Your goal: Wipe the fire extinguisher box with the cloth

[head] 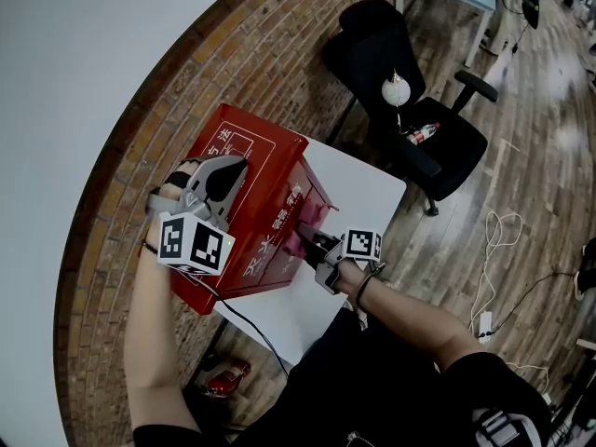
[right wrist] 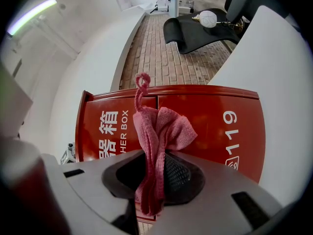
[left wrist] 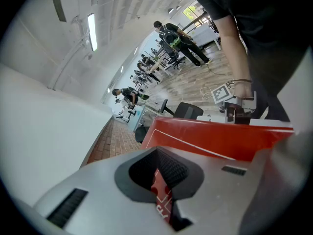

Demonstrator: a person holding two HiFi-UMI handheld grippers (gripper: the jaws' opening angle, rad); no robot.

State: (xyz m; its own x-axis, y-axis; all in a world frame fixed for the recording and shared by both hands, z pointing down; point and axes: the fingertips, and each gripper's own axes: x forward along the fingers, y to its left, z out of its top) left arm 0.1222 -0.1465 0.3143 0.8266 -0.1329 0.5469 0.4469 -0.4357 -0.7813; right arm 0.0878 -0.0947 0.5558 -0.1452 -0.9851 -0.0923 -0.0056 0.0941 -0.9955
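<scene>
Red sheet metal forms the fire extinguisher box (head: 264, 214), the reference for every position below. It stands on a white board (head: 365, 196) that shows beyond the box's far side and below its front face, and the brick-patterned floor (head: 196, 82) runs past behind it.

Your left gripper (head: 238, 166) lies over the box's top panel, near the rear edge, angled downward. In the left gripper view its jaws (left wrist: 164, 182) are fully together and hold nothing. Only a thin strip of the red top with white print shows through the gap, and the box's far rim (left wrist: 220, 140) crosses above them. Whether the tips actually bear on the panel cannot be told.

Your right gripper (head: 307, 240) is level with the box's front face, pointing at it. Its jaws (right wrist: 155, 180) stand narrowly apart, clamped on the pink cloth (right wrist: 157, 131). The cloth sticks out of the jaws as a folded bunch with one twisted corner uppermost. Behind the cloth, the front panel (right wrist: 215, 126) carries white characters, "BOX" and "119".

In the head view the cloth (head: 311, 223) meets the front face near the upper edge, toward the box's far corner.

A black office chair (head: 402, 87) stands beyond the box, well apart from it.
</scene>
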